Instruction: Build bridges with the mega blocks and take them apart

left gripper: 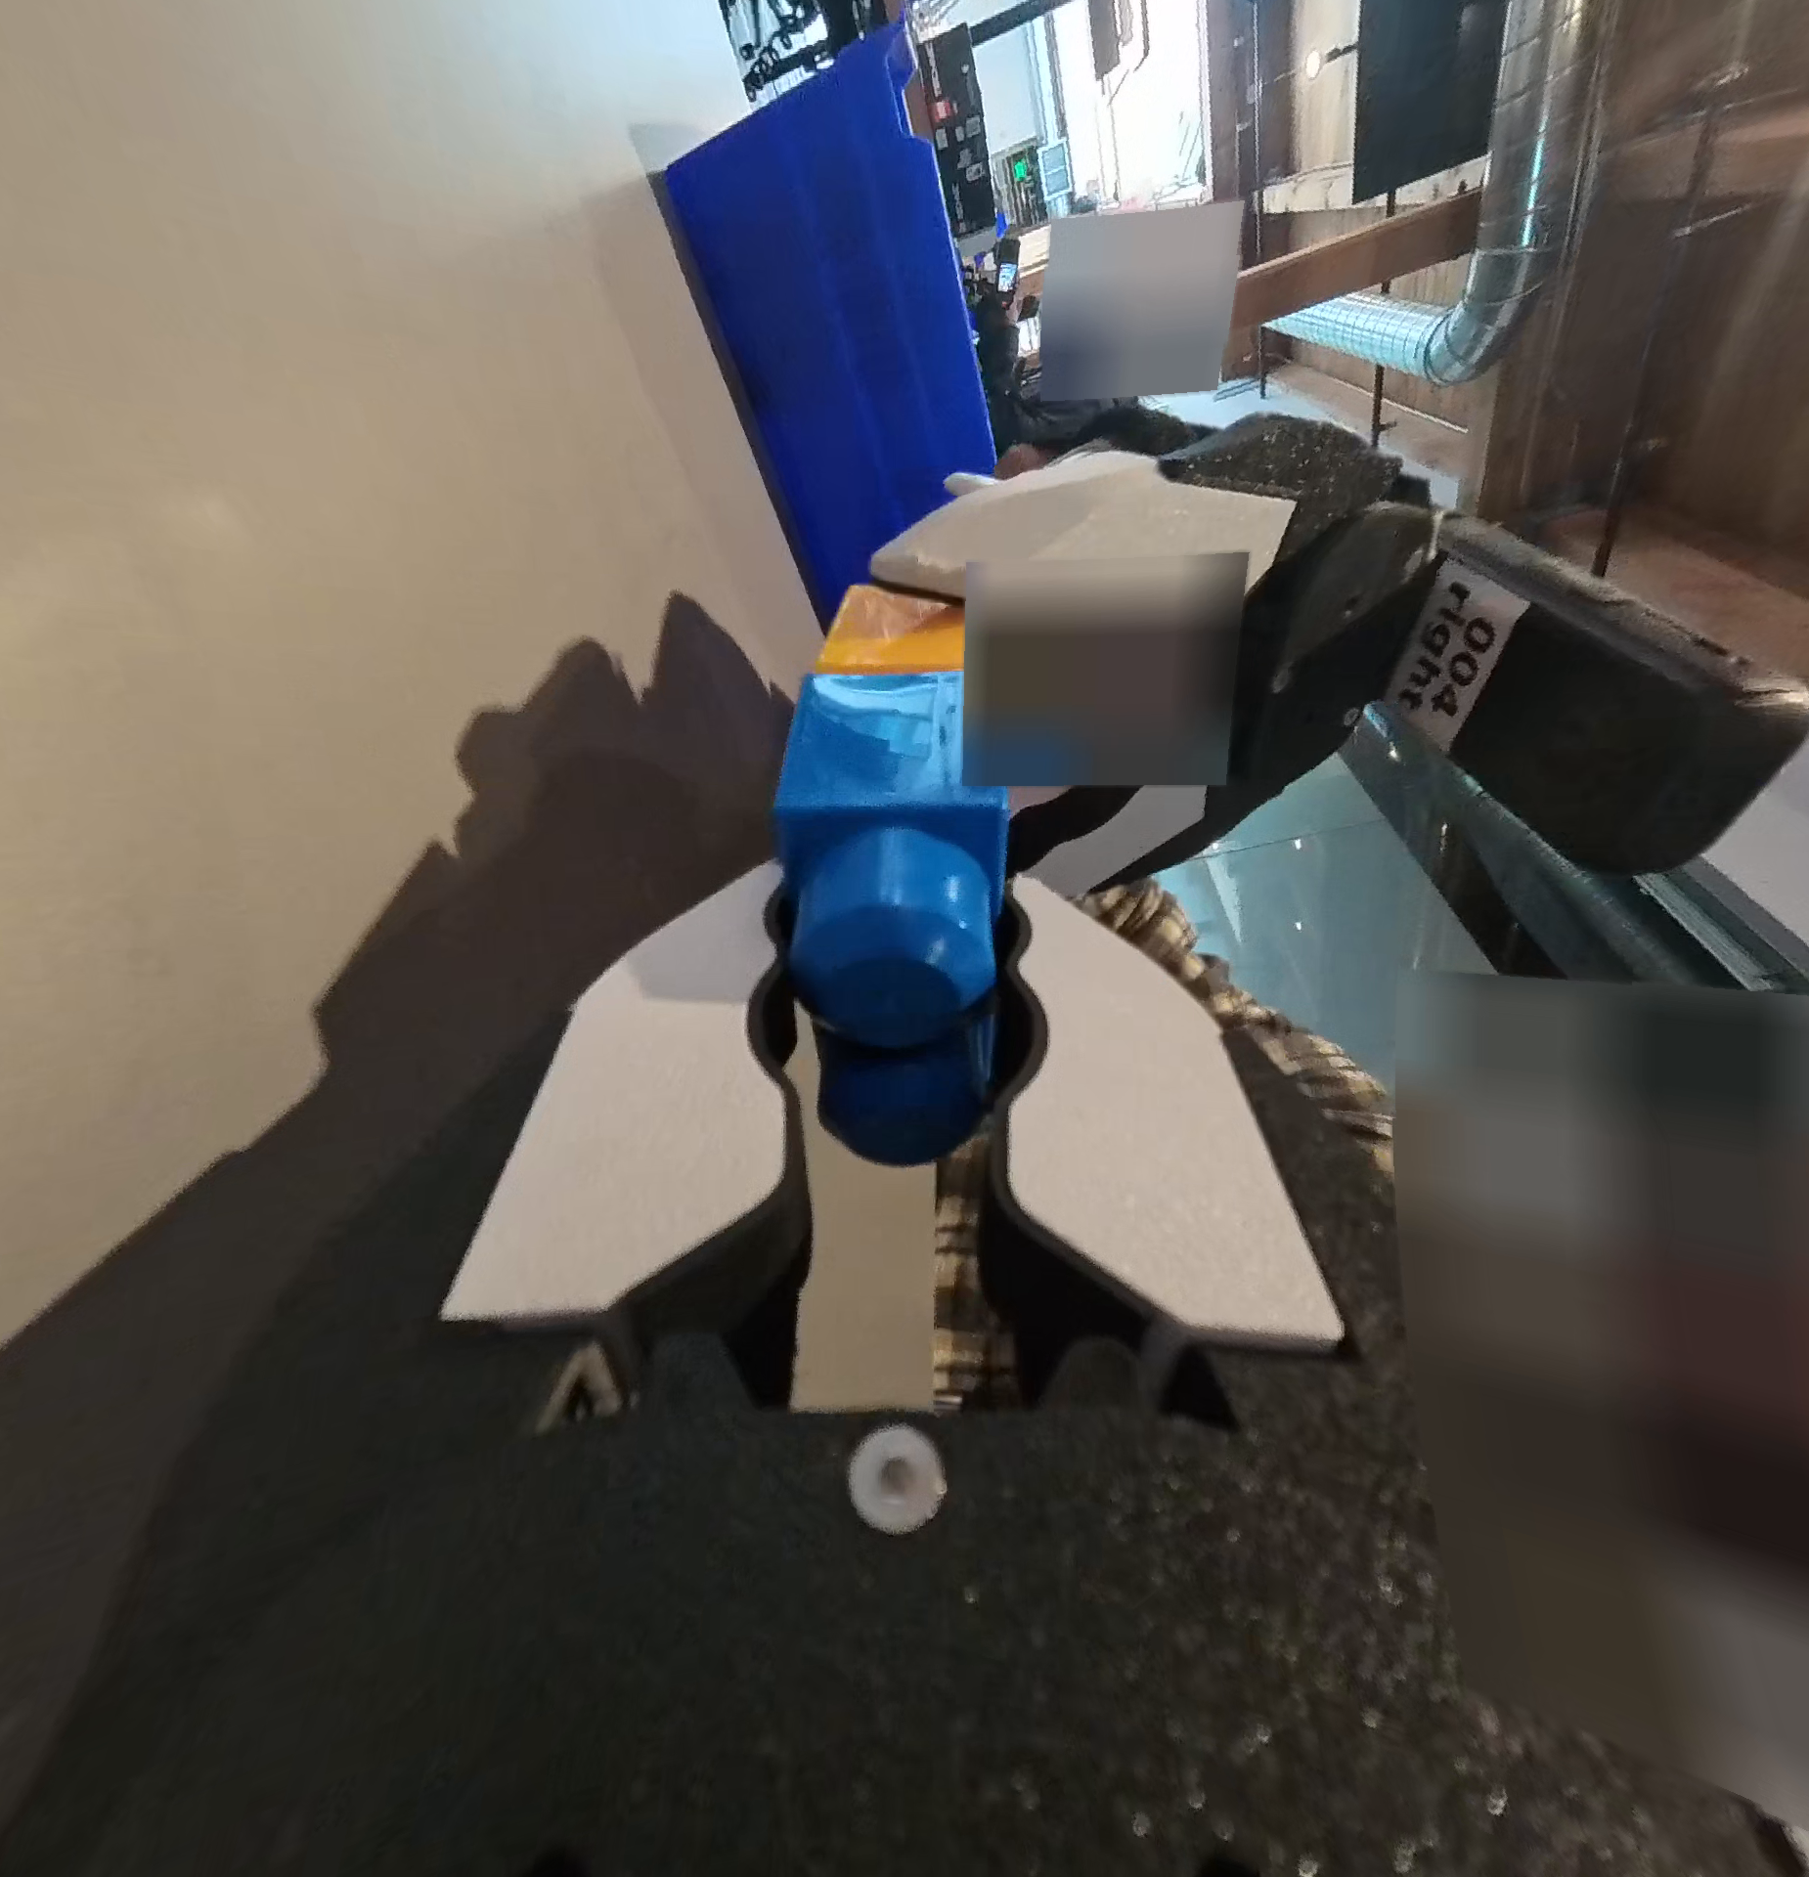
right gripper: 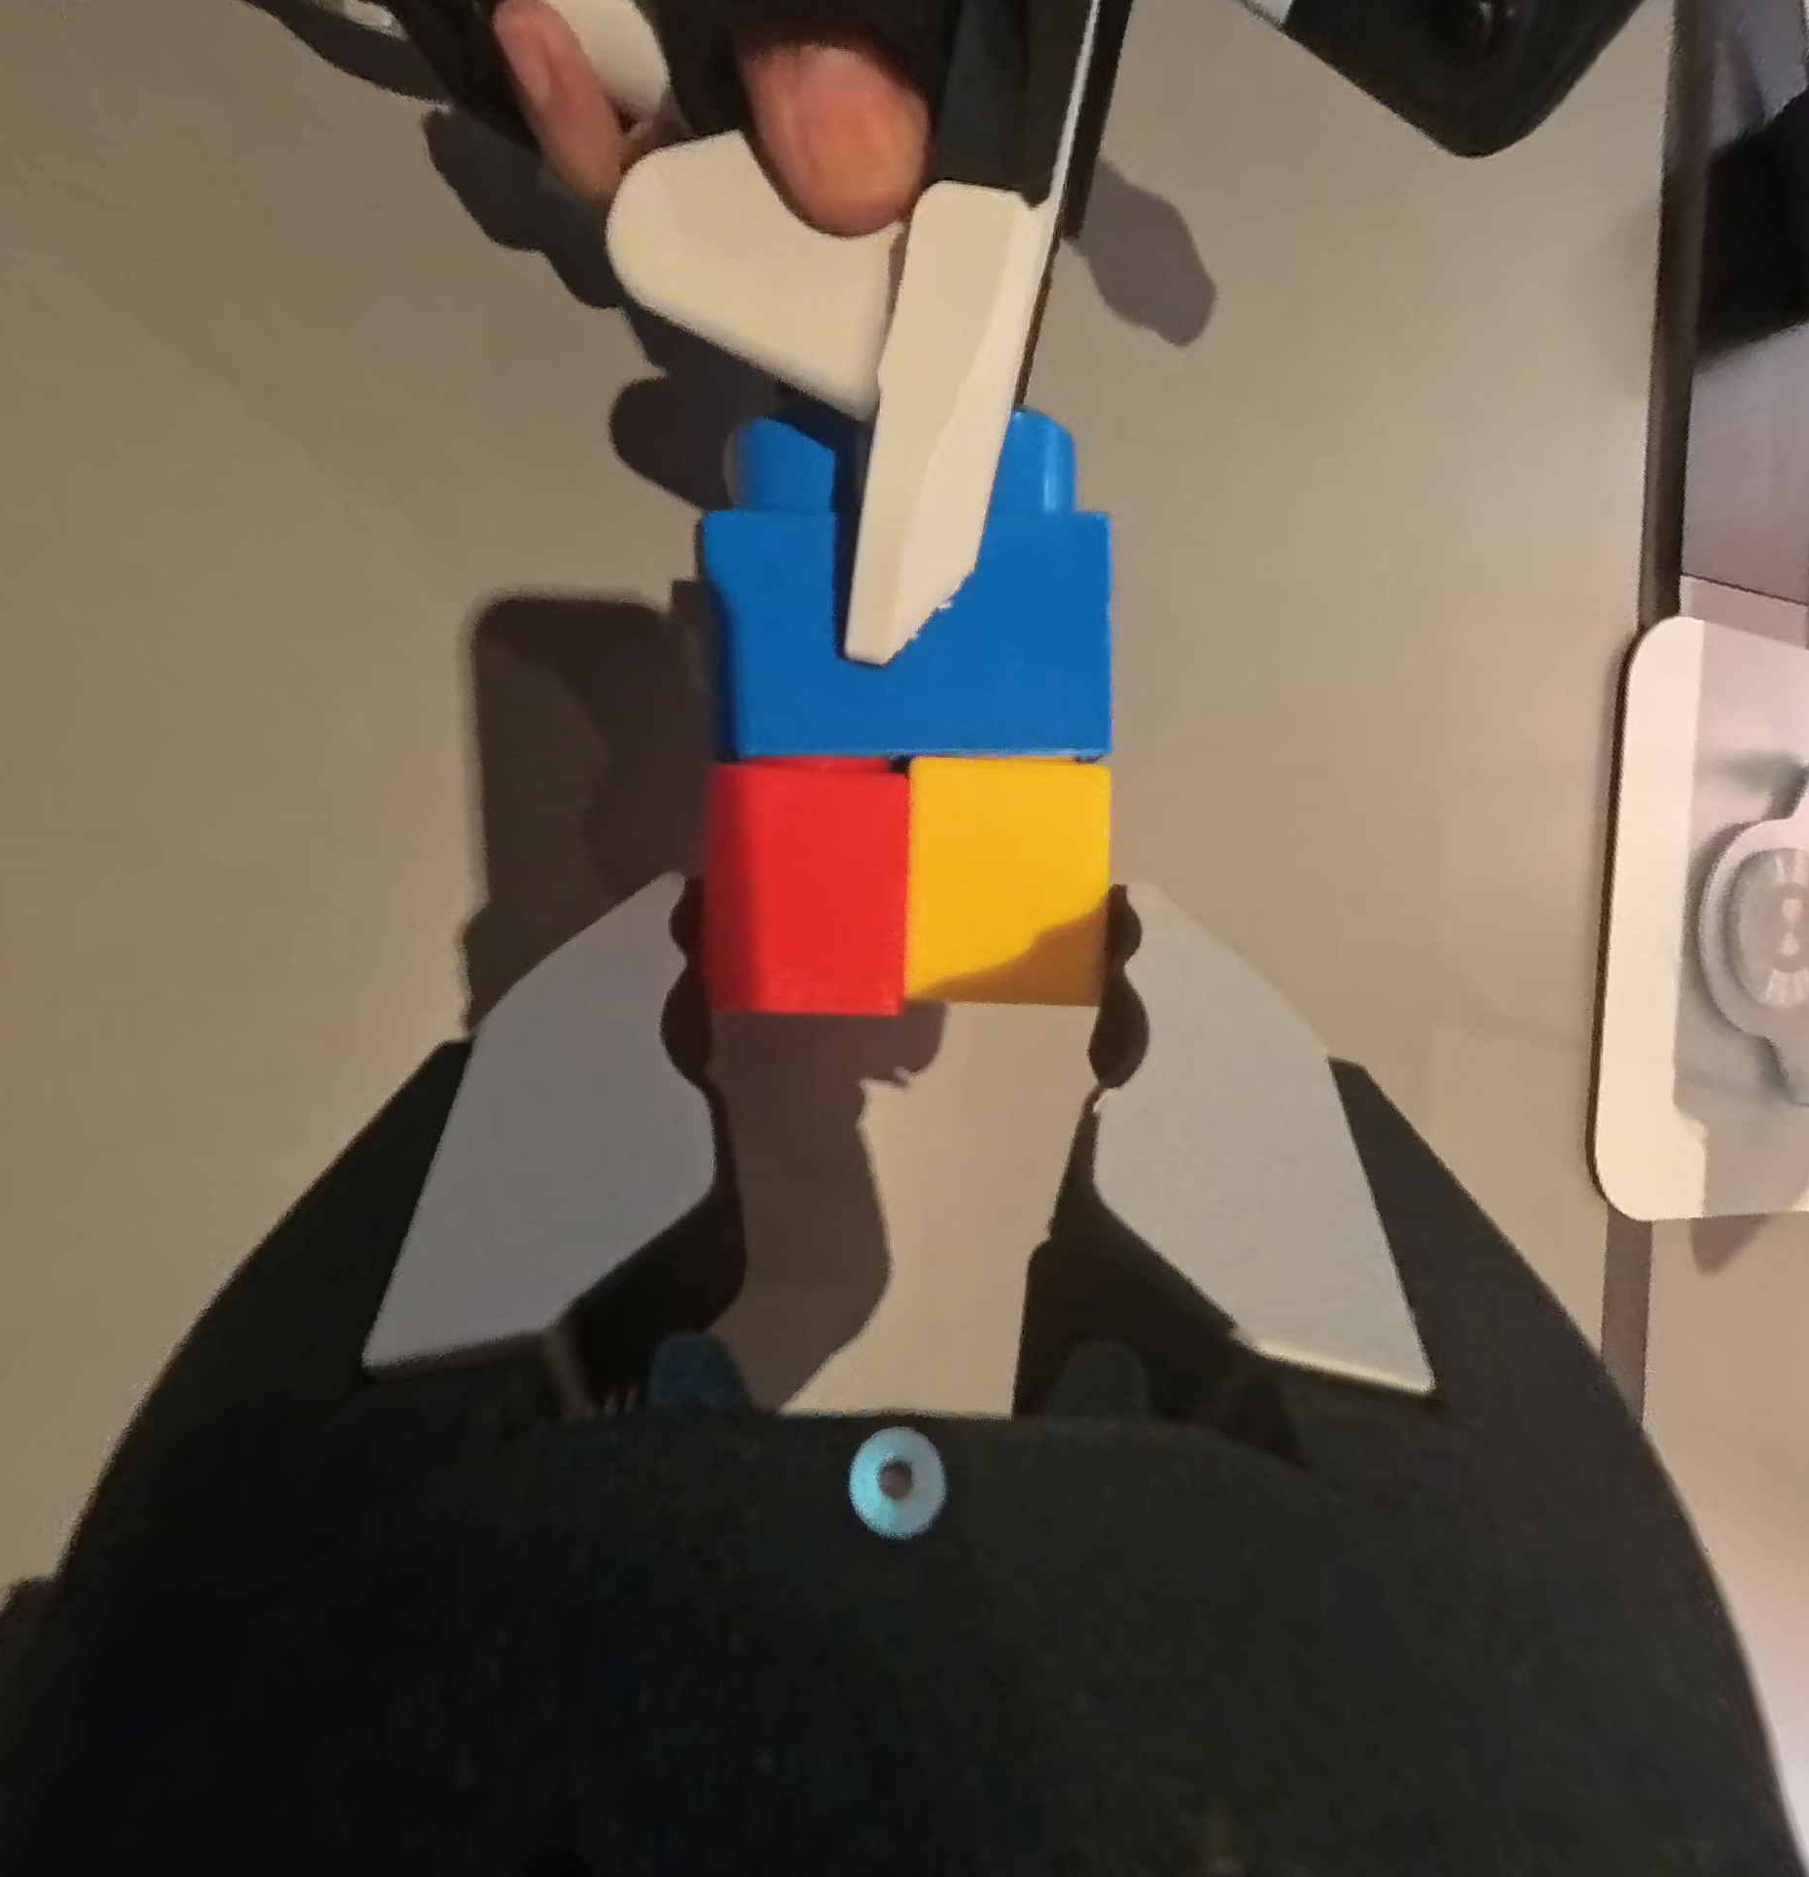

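A small bridge of mega blocks is held between both grippers above the beige table (right gripper: 271, 508). A blue two-stud block (right gripper: 982, 670) spans a red block (right gripper: 804, 884) and a yellow block (right gripper: 1002, 874). My right gripper (right gripper: 900, 945) is shut on the red and yellow pair, one finger on each outer side. My left gripper (left gripper: 895, 914) is shut on the blue block (left gripper: 880, 802), whose studs face its camera. The yellow block (left gripper: 885, 630) shows beyond it, under a white finger (left gripper: 1063, 508) of the right gripper. The left gripper's white fingers (right gripper: 931, 427) reach in from the top.
A tall blue bin (left gripper: 829, 305) stands on the table behind the blocks. A white plate with a grey round fitting (right gripper: 1713, 914) sits at the table's right edge. A person's hand (right gripper: 829, 112) holds the left gripper. A glass surface (left gripper: 1317, 894) lies beyond the table edge. Both grippers' tips are close together, under 4 cm apart.
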Demonstrator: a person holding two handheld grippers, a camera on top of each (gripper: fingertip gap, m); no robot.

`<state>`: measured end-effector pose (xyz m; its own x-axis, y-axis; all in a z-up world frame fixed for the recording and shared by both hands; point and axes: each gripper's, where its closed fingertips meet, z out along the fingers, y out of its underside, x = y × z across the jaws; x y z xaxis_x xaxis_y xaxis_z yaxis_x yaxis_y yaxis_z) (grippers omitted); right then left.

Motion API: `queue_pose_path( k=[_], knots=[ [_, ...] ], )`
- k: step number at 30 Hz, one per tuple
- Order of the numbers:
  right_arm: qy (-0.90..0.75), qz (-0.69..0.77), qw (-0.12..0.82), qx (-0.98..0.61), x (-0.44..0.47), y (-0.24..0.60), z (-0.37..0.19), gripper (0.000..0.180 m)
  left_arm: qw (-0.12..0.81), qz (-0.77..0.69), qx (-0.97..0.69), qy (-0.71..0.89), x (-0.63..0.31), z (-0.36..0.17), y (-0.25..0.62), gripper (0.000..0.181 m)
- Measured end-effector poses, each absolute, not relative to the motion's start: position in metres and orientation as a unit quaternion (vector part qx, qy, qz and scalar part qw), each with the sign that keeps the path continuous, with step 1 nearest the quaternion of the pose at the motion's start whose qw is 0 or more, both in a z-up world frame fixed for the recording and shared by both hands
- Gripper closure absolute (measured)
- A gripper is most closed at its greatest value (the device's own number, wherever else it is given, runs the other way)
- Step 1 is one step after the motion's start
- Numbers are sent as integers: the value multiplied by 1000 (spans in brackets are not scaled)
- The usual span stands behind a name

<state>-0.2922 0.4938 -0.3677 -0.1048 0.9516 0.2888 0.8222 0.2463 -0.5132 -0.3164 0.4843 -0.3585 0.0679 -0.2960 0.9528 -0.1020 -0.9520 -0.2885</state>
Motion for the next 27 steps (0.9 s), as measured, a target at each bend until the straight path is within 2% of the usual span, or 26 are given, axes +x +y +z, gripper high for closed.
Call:
queue_pose_path(
  k=[10, 21, 27],
  knots=[
    [-724, 160, 332, -583, -297, 491, -370, 106, 75, -663, -727, 163, -317, -359, 482, 145],
    [-729, 134, 331, -584, -302, 498, -370, 106, 100, -652, -734, 159, -322, -357, 488, 145],
    [-727, 149, 355, -568, -305, 499, -354, 105, 102, -695, -698, 141, -324, -346, 490, 145]
  ],
)
